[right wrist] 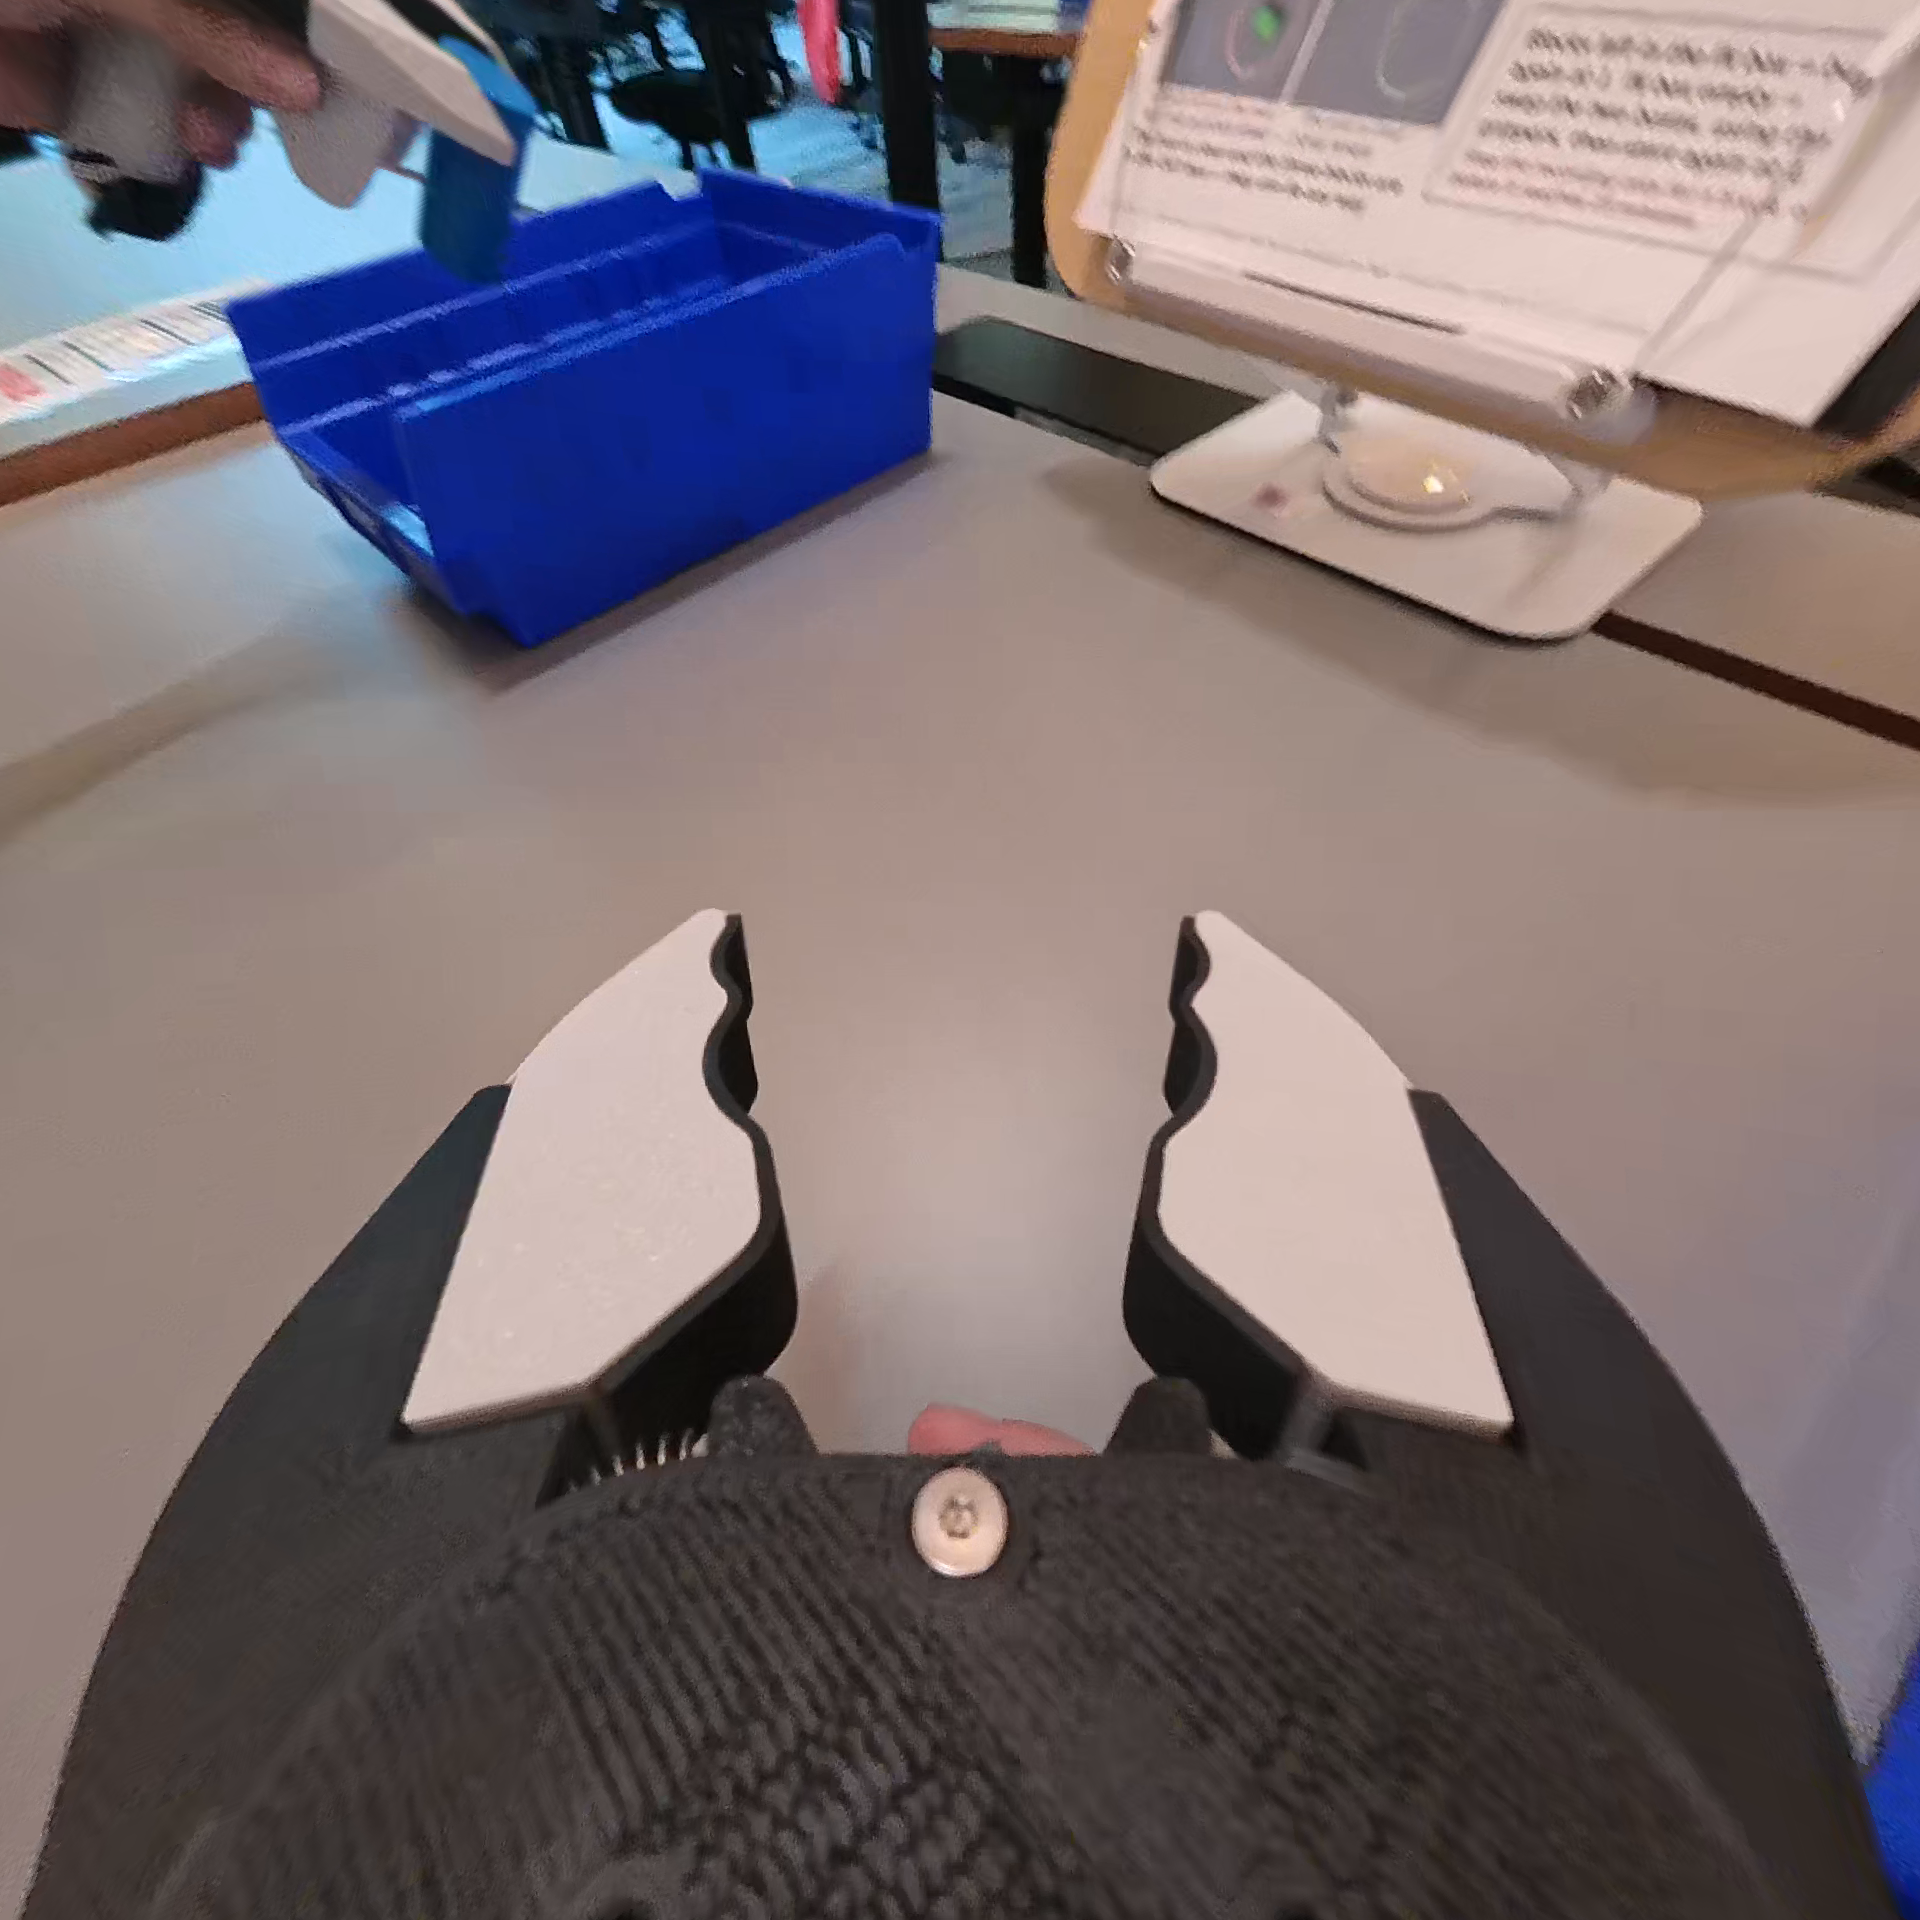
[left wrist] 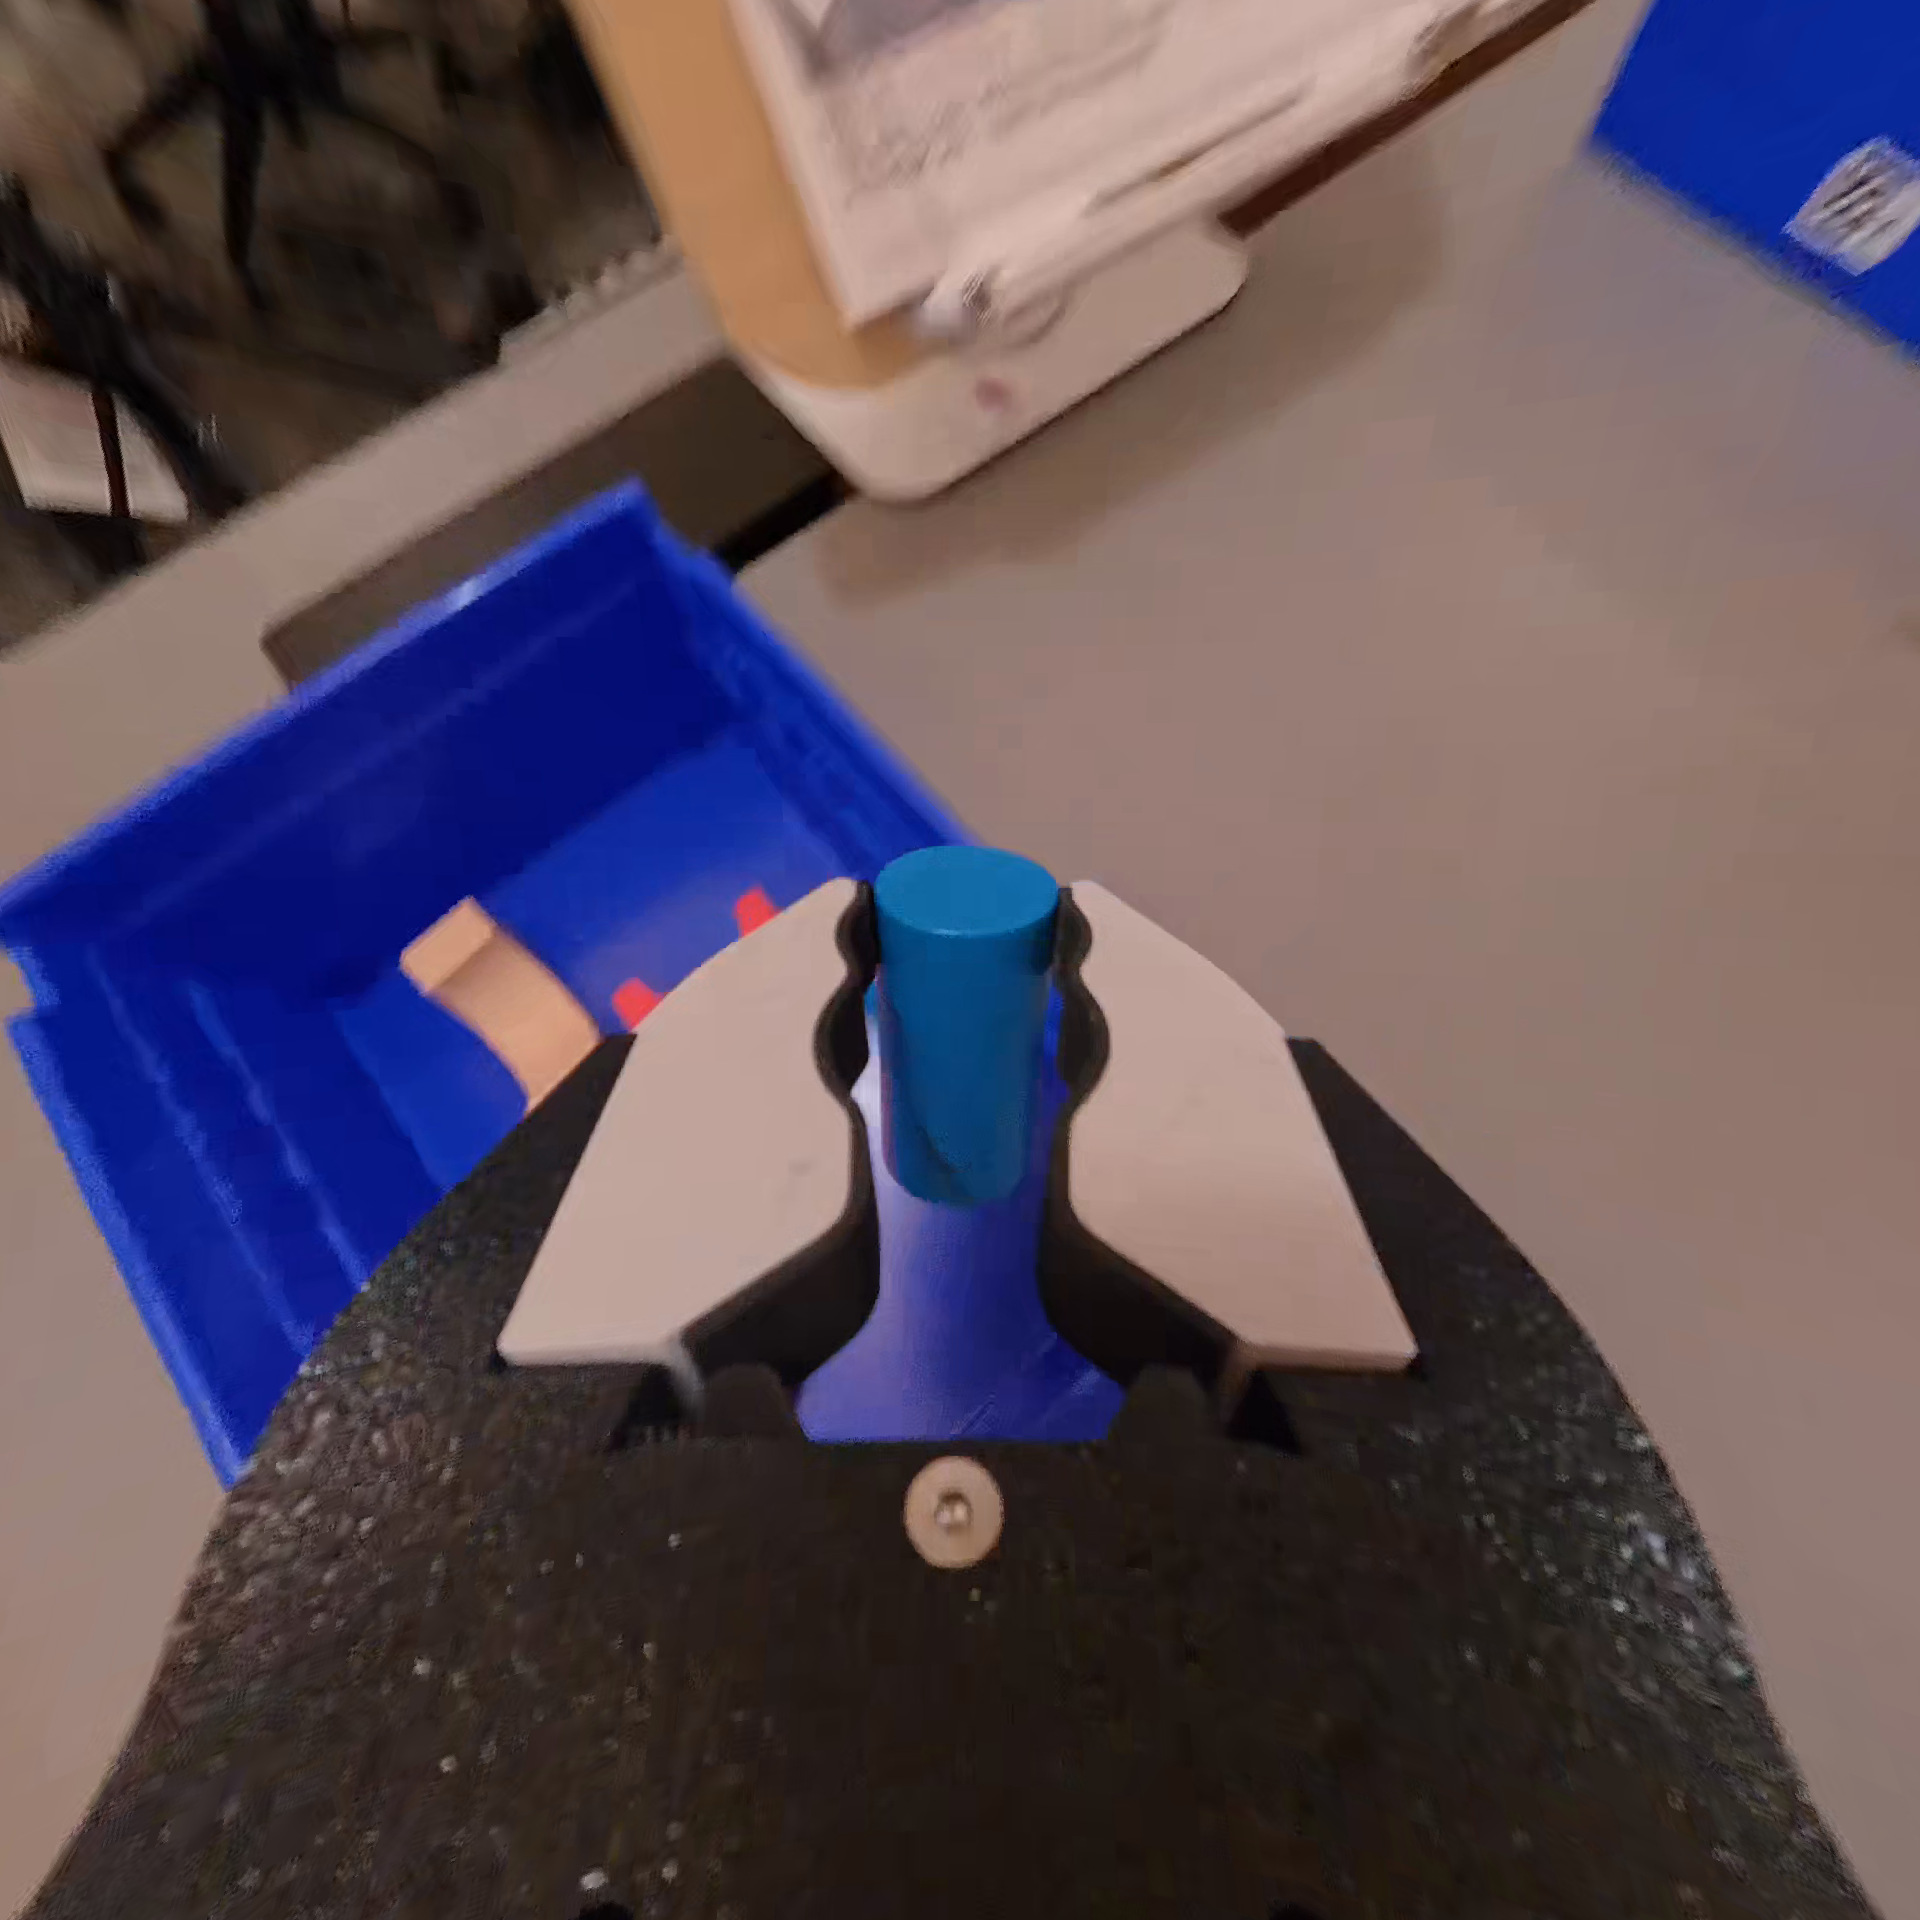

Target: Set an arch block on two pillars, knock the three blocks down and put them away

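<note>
My left gripper (left wrist: 964, 920) is shut on a teal-blue cylinder block (left wrist: 961, 1039) and holds it above the near right corner of a blue bin (left wrist: 343, 790). Inside the bin lie a tan wooden block (left wrist: 499, 987) and a red piece (left wrist: 753, 914), partly hidden by my fingers. In the right wrist view the left gripper (right wrist: 416, 104) hangs over the same blue bin (right wrist: 665, 416) with the cylinder (right wrist: 468, 213) pointing down. My right gripper (right wrist: 961, 935) is open and empty, low over the grey table (right wrist: 1039, 748).
A tan board with printed sheets on a white stand (right wrist: 1434, 520) is at the back right; it also shows in the left wrist view (left wrist: 1039, 364). Another blue box (left wrist: 1787, 145) sits at the far right. A person's hand (right wrist: 156, 83) holds the left gripper. One gripper's finger ends stand about 35 cm off the other's.
</note>
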The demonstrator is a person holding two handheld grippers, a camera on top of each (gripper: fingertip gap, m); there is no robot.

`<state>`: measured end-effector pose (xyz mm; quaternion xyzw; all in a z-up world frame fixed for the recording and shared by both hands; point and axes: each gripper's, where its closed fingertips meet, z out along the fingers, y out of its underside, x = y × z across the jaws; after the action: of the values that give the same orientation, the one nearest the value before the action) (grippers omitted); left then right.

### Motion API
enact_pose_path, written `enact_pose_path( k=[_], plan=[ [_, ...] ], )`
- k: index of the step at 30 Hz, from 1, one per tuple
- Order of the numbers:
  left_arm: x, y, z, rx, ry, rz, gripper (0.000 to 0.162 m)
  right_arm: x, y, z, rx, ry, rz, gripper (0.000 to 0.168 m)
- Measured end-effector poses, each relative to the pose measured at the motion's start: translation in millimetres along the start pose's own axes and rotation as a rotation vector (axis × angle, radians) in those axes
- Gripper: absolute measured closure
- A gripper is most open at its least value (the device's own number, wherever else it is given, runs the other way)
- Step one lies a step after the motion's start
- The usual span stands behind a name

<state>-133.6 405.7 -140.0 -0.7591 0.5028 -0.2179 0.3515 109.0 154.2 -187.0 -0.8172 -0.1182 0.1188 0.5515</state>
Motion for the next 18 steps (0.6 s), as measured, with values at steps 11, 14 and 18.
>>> enact_pose_path(
  k=[11,14,18],
  plan=[
    [120.3,-63.0,5.1,0.306,0.361,0.071,0.129,-31.2,-36.0,32.7,0.046,-0.142,-0.089,0.096],
    [149.9,-72.6,15.5,0.380,0.434,0.111,0.129,-36.8,-47.5,34.6,0.082,-0.194,-0.054,0.096],
    [188.3,-79.8,27.7,0.477,0.506,0.221,0.130,-39.5,-71.0,30.3,0.164,-0.291,0.063,0.095]
  ],
)
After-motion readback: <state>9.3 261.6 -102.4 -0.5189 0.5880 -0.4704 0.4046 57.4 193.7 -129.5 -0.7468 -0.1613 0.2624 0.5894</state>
